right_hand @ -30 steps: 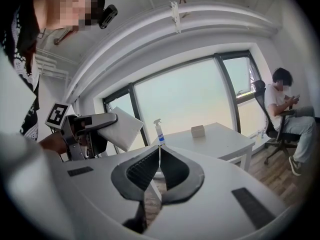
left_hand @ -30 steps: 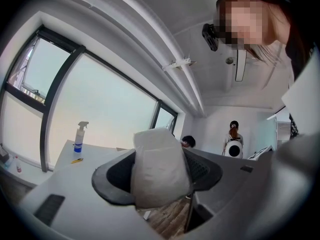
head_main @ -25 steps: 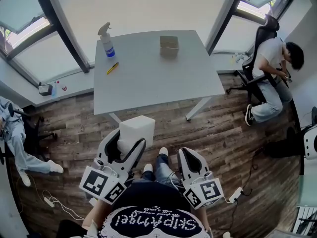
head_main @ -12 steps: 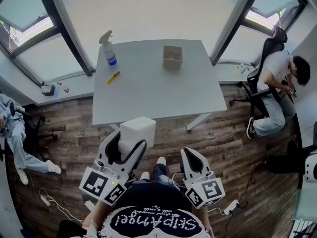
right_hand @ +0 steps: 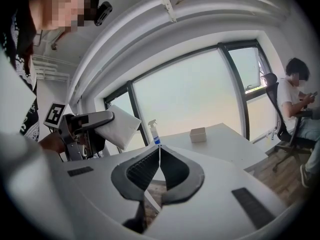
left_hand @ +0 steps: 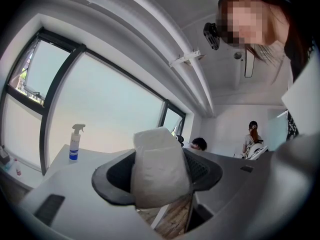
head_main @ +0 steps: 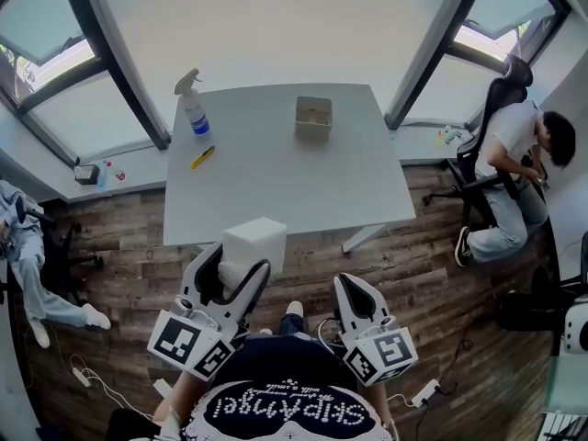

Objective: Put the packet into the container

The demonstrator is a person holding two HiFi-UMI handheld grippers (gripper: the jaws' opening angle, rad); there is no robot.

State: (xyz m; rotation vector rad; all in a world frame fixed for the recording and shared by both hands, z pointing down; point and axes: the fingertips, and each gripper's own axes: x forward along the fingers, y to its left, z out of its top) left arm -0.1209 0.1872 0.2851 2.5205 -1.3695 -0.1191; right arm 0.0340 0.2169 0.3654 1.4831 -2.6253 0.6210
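My left gripper (head_main: 237, 272) clamps only the soft packet's (head_main: 254, 240) lower end, my right gripper (head_main: 354, 289) sits closed on nothing, so the packet may slip before reaching the distant container (head_main: 313, 116)

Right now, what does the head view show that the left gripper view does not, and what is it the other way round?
Only the head view shows the container, a small yellow item and the right gripper. Only the left gripper view shows a standing person by the far wall. Both show the left gripper shut on the white packet, the table, the spray bottle on it, and a seated person.
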